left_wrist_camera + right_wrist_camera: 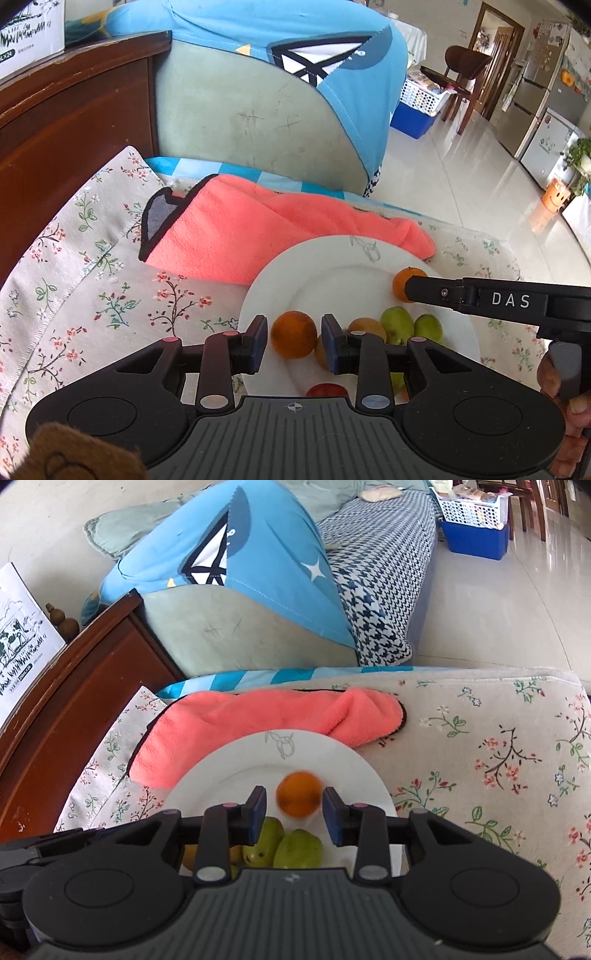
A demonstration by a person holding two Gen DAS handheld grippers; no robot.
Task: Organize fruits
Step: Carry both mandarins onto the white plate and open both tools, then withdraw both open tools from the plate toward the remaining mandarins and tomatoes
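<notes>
A white plate point(325, 266) lies on the flowered cloth and holds several fruits. In the left wrist view my left gripper point(294, 341) is open, its fingers on either side of an orange point(293, 334) without gripping it. Beside it lie a yellow fruit point(367, 328), two green pears point(397, 325) and a red fruit point(327, 389). My right gripper point(294, 814) is open around a second orange point(299, 793), which looks blurred, with gaps on both sides. That orange point(400, 284) shows in the left wrist view behind the right gripper's finger point(436, 291). Green pears point(299, 849) lie below.
A coral-pink towel point(258, 229) lies bunched behind the plate point(332, 753). A dark wooden cabinet point(74, 129) stands at left, a sofa with a blue cover point(240, 554) behind. The flowered cloth point(498, 757) stretches right of the plate. A brown plush toy point(74, 458) sits at lower left.
</notes>
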